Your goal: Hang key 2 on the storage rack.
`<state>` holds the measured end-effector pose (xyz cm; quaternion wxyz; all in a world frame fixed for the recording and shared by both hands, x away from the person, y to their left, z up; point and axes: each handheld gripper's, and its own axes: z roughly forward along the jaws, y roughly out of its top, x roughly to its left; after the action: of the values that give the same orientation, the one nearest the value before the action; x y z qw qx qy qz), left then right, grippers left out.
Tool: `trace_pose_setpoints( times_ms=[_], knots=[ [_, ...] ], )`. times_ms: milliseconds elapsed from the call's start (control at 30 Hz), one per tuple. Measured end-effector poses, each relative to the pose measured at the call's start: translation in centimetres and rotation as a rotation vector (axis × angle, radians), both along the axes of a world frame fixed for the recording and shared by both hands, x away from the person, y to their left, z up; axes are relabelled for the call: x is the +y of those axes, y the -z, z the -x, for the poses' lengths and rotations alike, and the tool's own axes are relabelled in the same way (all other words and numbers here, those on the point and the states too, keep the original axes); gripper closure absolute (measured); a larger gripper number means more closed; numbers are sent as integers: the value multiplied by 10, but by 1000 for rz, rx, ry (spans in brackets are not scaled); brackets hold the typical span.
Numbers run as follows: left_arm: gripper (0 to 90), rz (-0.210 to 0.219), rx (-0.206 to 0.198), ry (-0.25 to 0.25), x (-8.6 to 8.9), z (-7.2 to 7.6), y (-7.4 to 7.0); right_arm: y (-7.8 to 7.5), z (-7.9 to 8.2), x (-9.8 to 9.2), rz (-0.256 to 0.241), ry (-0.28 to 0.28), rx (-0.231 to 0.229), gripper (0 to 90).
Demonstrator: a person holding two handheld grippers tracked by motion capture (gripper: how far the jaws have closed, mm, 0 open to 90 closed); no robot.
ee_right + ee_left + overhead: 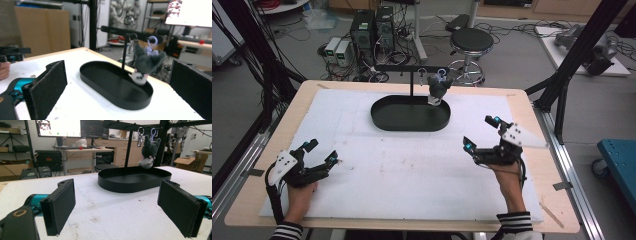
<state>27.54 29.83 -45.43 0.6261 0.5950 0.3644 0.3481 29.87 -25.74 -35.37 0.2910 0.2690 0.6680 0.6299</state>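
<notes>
At the lower left of the high view, the left gripper (pixel 319 154) is held low over the white foam-covered table top (pixel 402 170) with its jaws spread wide and nothing between them. Toward the upper middle, a small grey plush toy on a lilac clip (pixel 438 87) is seen hanging from the bar of a black T-shaped metal stand (pixel 412 75), just above the right end of a shallow black oval tray (pixel 384 119). At the lower right, the right gripper (pixel 479 134) is likewise held with jaws parted and empty.

The work is judged to be barely begun: the toy is not yet unhooked and both grippers are well apart from it.

How the clip closes on the bar cannot be made out. A silver carabiner (pixel 140 137) beside the toy is partly blurred.
</notes>
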Motion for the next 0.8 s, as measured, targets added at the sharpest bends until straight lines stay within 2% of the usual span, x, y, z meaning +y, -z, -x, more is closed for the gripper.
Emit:
trace_pose_setpoints(
  times_ms=[33,67,133,200,300,367,400,533,567,667,767,800],
  knots=[
    [151,-2,-2,-1,0,0,0,8,4,-1,-14,2,2,10],
    [151,-3,-2,-1,0,0,0,16,7,-1,-6,7,16,10],
    [151,1,0,0,0,0,0,32,12,-3,18,32,11,10],
    [151,-1,0,-1,0,0,0,46,16,-5,22,55,12,10],
    [151,-4,-2,0,0,0,0,61,23,-8,1,95,-17,10],
    [151,-3,-2,-1,0,0,0,68,25,-8,-8,108,-26,10],
    [151,-3,-3,0,0,0,0,72,26,-7,-14,106,-11,10],
    [151,-8,-2,2,0,0,0,82,25,-7,-30,119,-3,9],
    [151,-8,-2,2,0,0,0,85,24,-6,-28,118,6,10],
    [151,-11,-4,2,0,1,0,91,22,-4,34,137,27,9],
    [151,2,-1,0,0,0,0,97,20,-4,20,127,48,10],
    [151,2,1,-1,0,0,0,96,21,-5,15,128,40,10]
  ],
)
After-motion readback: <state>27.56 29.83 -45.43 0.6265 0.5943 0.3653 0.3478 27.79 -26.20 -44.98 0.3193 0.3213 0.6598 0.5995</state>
